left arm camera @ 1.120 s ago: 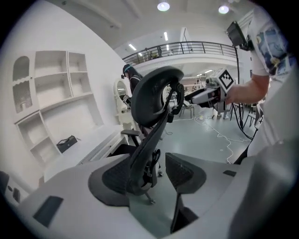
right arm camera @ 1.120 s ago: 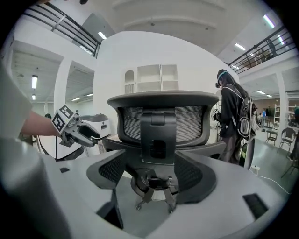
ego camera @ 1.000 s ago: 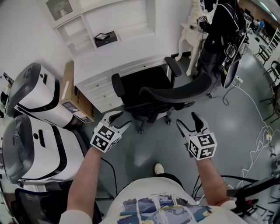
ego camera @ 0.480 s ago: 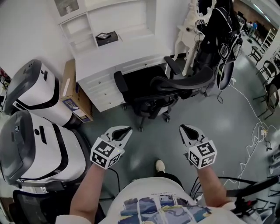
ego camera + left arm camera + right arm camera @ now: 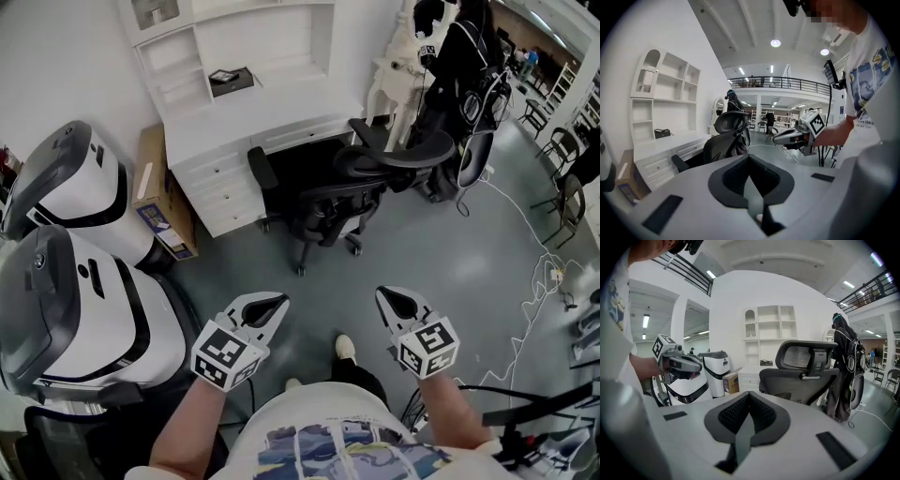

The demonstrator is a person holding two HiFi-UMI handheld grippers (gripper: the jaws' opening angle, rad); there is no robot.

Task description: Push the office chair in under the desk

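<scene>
The black office chair point(image 5: 349, 184) stands with its seat pushed in under the white desk point(image 5: 251, 114), its backrest toward me. Both grippers hang over the grey floor, well short of the chair and touching nothing. My left gripper point(image 5: 270, 305) is shut and empty. My right gripper point(image 5: 390, 302) is shut and empty too. In the left gripper view the chair point(image 5: 727, 134) is beside the desk point(image 5: 665, 146), and the right gripper point(image 5: 794, 136) shows to the right. In the right gripper view the chair point(image 5: 806, 370) fills the middle and the left gripper point(image 5: 680, 363) shows at left.
Two large white and grey machines point(image 5: 58, 192) point(image 5: 75, 314) stand at the left, with a cardboard box point(image 5: 155, 199) between them and the desk. A rack of black bags point(image 5: 467, 80) stands right of the chair. Cables point(image 5: 544, 277) trail across the floor at right. My shoe point(image 5: 345, 349) is below.
Both grippers have gone from open to shut and drawn back from the chair. The chair now sits farther from me, in under the desk.
</scene>
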